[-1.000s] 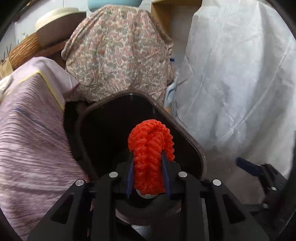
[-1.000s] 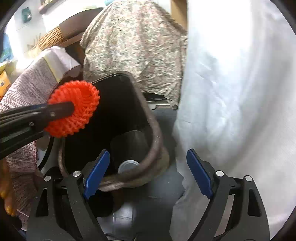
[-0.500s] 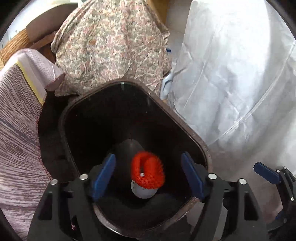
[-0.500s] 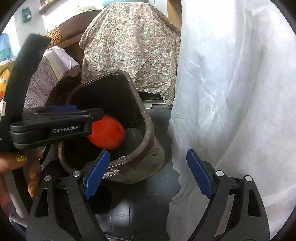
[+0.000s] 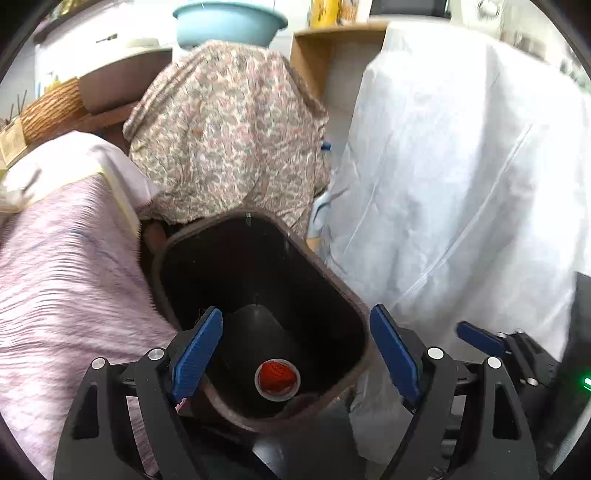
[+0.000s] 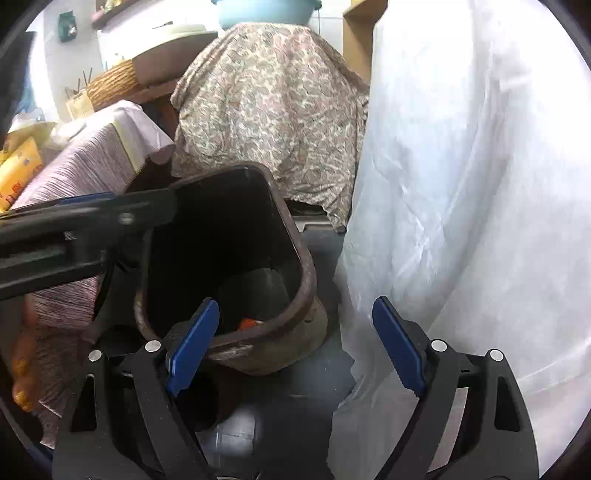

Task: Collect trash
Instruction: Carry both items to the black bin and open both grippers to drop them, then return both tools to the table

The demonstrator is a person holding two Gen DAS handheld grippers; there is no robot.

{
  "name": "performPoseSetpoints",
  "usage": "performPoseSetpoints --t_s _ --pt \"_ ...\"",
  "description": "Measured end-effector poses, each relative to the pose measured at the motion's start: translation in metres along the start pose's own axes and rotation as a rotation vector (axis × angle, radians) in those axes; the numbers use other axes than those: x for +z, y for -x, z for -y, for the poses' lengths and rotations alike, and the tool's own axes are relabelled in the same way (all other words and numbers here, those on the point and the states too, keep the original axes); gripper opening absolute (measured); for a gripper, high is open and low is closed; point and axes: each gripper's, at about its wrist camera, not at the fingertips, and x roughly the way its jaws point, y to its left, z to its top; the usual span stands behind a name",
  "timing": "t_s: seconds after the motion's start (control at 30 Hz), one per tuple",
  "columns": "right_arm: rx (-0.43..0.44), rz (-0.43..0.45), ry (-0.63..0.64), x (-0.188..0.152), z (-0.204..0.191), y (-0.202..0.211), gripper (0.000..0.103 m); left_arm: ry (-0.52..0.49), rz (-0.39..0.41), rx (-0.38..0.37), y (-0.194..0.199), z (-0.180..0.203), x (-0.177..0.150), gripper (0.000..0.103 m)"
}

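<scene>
A dark brown bin [image 5: 347,291] stands open on the floor. At its bottom lies a red foam net [image 5: 277,376], resting on a round white-rimmed thing. My left gripper [image 5: 295,332] hangs over the bin's near rim, its jaws opening with nothing between the blue pads. In the right wrist view the same bin [image 6: 303,266] sits ahead on the left, and a sliver of the red net [image 6: 249,324] shows past its rim. The left gripper [image 6: 162,206] reaches in from the left above the bin. My right gripper [image 6: 295,332] stands open and empty over the bin's right edge.
A floral cloth [image 5: 229,140] covers something behind the bin. A white cover [image 5: 461,184] hangs on the right, a pink striped cloth [image 5: 66,277] on the left. A wicker basket [image 5: 48,107] and a blue basin [image 5: 229,22] sit further back. A hand [image 6: 18,369] shows at the left edge.
The left gripper was shut on the red net above the bin. It opened, the net dropped to the bin's bottom, and the gripper rose away. The right gripper lifted slightly.
</scene>
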Motion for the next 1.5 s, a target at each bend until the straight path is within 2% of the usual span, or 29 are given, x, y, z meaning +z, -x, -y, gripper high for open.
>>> performPoseSetpoints --t_s 0.1,0.27,0.43,0.53,0.63,0.7,0.73,0.9,0.97,1.03,1.17,1.27,1.37,1.5 --pt "0.003 0.020 0.013 0.004 -0.006 0.008 0.085 0.014 0.044 0.011 0.031 -0.009 0.001 0.083" --pt "0.070 0.087 0.048 0.024 -0.031 0.032 0.085 0.045 0.146 0.064 0.095 -0.037 -0.003 0.087" --pt "0.254 0.122 0.085 0.051 -0.078 0.048 0.086 0.118 0.192 0.165 0.143 -0.079 -0.020 0.089" --pt "0.374 0.122 0.158 0.065 -0.121 0.052 0.087 0.178 0.208 0.262 0.168 -0.111 -0.036 0.089" --pt "0.506 0.120 0.212 0.075 -0.161 0.055 0.097 0.227 0.202 0.353 0.189 -0.141 -0.054 0.089" --pt "0.568 0.114 0.253 0.080 -0.186 0.056 0.097 0.264 0.197 0.406 0.203 -0.160 -0.065 0.090" --pt "0.583 0.119 0.281 0.085 -0.200 0.056 0.097 0.296 0.193 0.438 0.210 -0.172 -0.073 0.090" --pt "0.646 0.130 0.436 0.101 -0.257 0.052 0.097 0.385 0.198 0.492 0.235 -0.201 -0.097 0.090" --pt "0.673 0.131 0.513 0.104 -0.280 0.050 0.097 0.405 0.200 0.499 0.242 -0.206 -0.107 0.090" --pt "0.659 0.135 0.572 0.110 -0.299 0.044 0.097 0.415 0.205 0.499 0.243 -0.208 -0.109 0.090" --pt "0.680 0.115 0.626 0.117 -0.324 0.037 0.097 0.416 0.209 0.496 0.250 -0.210 -0.118 0.090" --pt "0.667 0.010 0.534 0.125 -0.330 0.021 0.097 0.410 0.211 0.489 0.250 -0.211 -0.122 0.091" --pt "0.764 -0.109 0.335 0.138 -0.323 0.005 0.097 0.407 0.215 0.476 0.248 -0.212 -0.120 0.091" --pt "0.799 -0.239 0.080 0.154 -0.324 -0.017 0.097 0.392 0.215 0.461 0.245 -0.211 -0.116 0.091"
